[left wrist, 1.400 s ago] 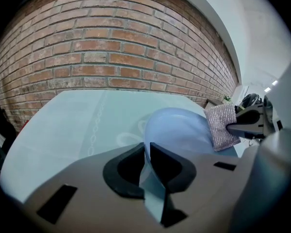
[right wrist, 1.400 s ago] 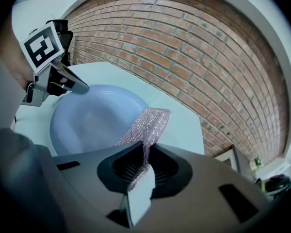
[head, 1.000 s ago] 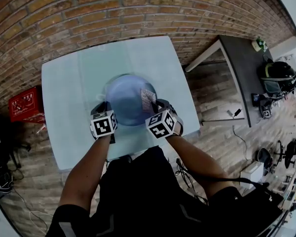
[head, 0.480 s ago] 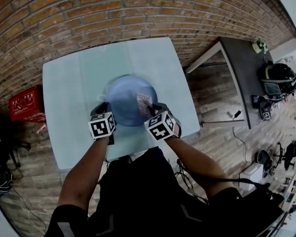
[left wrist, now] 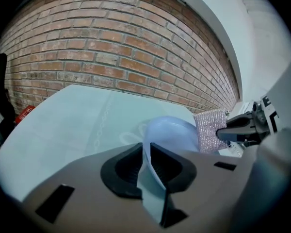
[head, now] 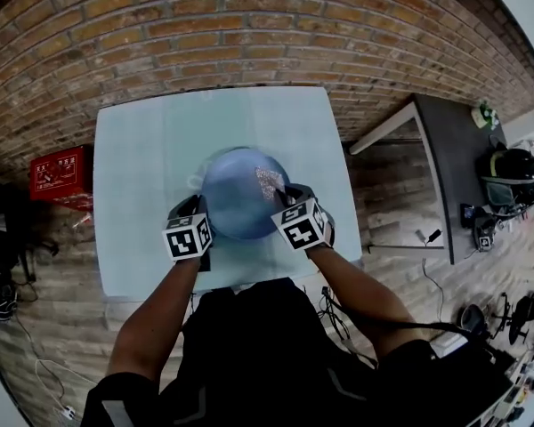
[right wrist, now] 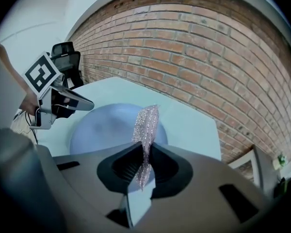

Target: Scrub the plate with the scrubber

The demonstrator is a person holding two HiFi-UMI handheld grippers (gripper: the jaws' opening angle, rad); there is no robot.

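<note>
A pale blue plate is held above a light table, tilted up on its near edge. My left gripper is shut on the plate's left rim, which runs between the jaws in the left gripper view. My right gripper is shut on a silvery glittering scrubber, a flat pad standing on edge between the jaws. The scrubber lies against the plate's right part. The scrubber also shows beside the plate in the left gripper view.
A brick wall stands behind the table. A red box sits on the floor at the left. A dark desk and office chairs are at the right. My arms reach in from the table's near edge.
The scrubber has slid a little over the plate's right side, first toward the centre, then back. The head view has shifted, so the table sits lower in the picture.
</note>
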